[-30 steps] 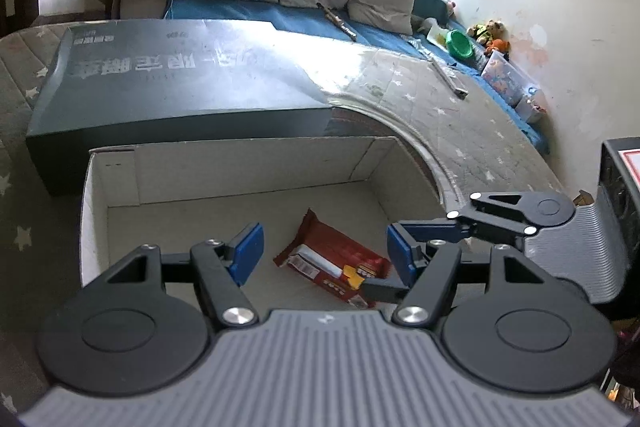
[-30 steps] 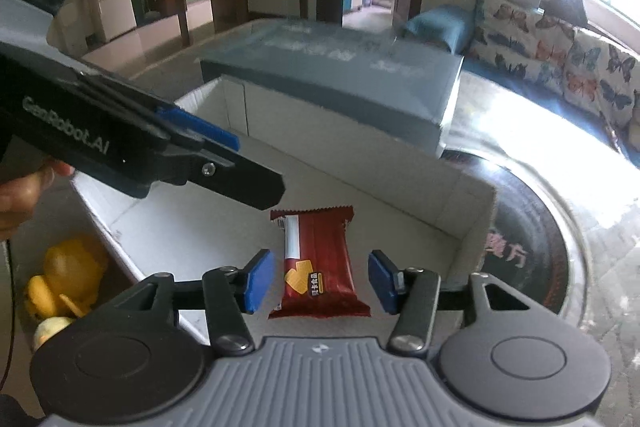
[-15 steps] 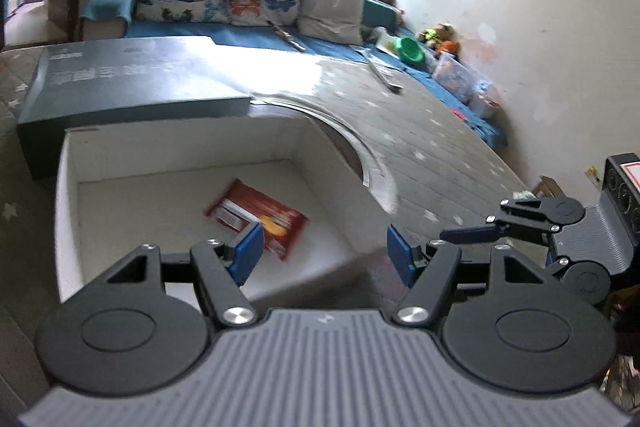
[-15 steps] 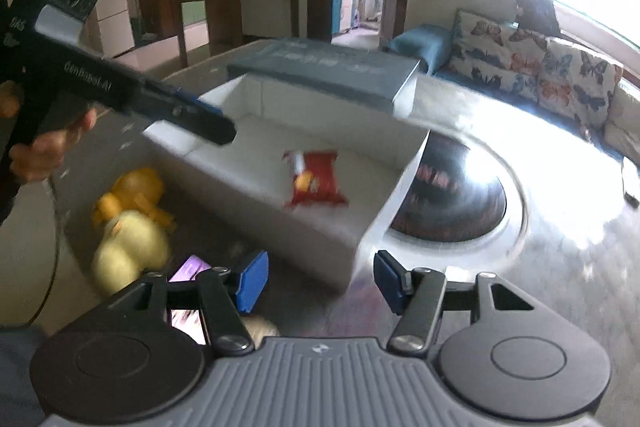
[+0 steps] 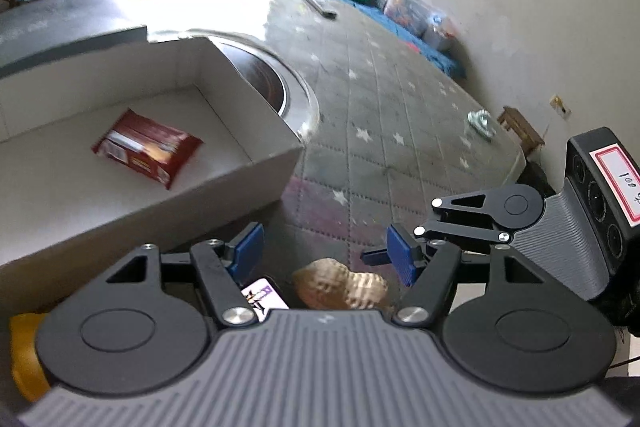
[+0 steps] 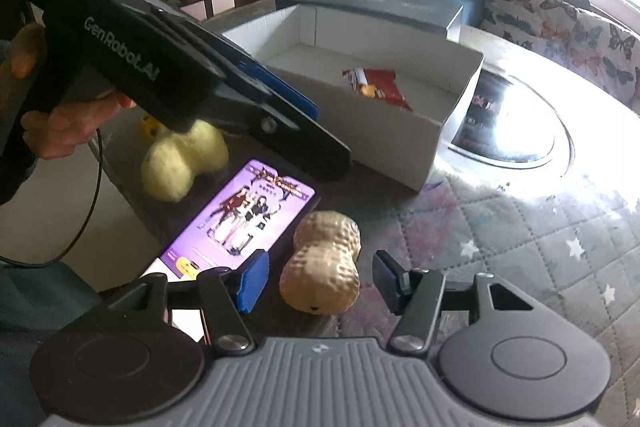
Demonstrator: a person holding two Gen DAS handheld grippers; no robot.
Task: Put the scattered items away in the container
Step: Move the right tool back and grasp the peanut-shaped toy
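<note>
Red snack packet (image 5: 146, 149) stays in white box (image 5: 256, 95); both grippers withdrew. Right gripper (image 6: 320, 281), wide, now straddles peanut toy (image 6: 322, 265); left gripper (image 5: 324, 251) wide, empty.

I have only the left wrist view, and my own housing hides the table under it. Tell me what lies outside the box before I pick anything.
Observer: The right wrist view shows a whole peanut toy on the table. It lies between the open fingers of the right hand-held gripper, with a gap on each side.
Operator: Name the white and purple corner beside it.
Observer: That is a phone lying flat with a lit purple screen, right next to the peanut toy.
Operator: Now the yellow blob at my lower left.
Observer: That is a yellow plush toy. It sits beyond the phone, outside the white box.
</note>
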